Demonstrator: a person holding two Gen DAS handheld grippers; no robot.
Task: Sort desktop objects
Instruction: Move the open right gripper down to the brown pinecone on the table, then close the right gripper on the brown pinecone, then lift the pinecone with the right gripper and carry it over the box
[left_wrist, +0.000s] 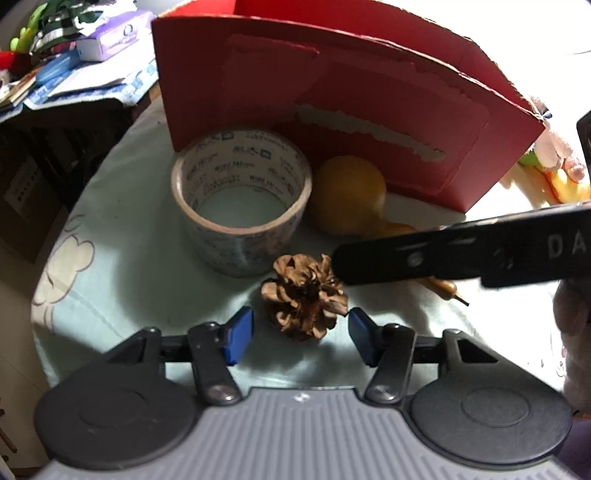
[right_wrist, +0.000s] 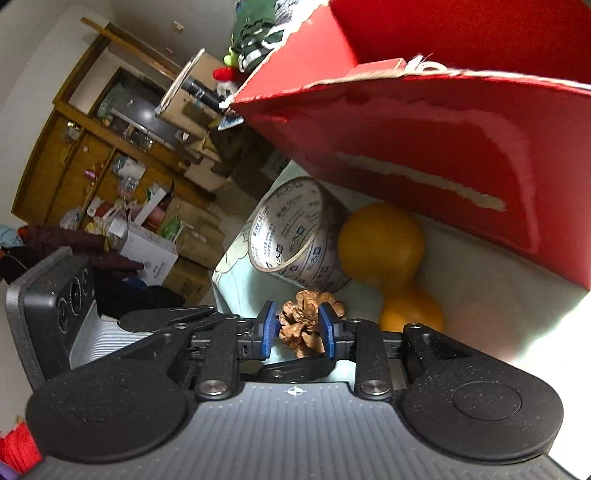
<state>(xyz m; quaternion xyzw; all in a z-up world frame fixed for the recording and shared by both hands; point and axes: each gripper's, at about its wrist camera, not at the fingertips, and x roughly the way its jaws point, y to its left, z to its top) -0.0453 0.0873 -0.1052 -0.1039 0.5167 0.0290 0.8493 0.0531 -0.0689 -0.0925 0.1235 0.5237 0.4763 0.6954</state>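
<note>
A brown pine cone (left_wrist: 304, 295) lies on the pale green tablecloth (left_wrist: 122, 258). My left gripper (left_wrist: 300, 318) is open, its blue pads on either side of the cone and close to it. A black finger (left_wrist: 406, 258) of the right gripper reaches in from the right to the cone's top. In the right wrist view my right gripper (right_wrist: 297, 328) is shut on the pine cone (right_wrist: 301, 325), which sits between the blue pads. Just behind the cone stand a roll of printed tape (left_wrist: 240, 199) and an orange gourd (left_wrist: 347, 192).
An open red cardboard box (left_wrist: 332, 92) stands behind the tape and gourd. A plush toy (left_wrist: 554, 155) lies to its right. The table's edge curves away at the left, with a cluttered side surface (left_wrist: 92, 55) beyond. A wooden cabinet (right_wrist: 74, 166) and cartons fill the room.
</note>
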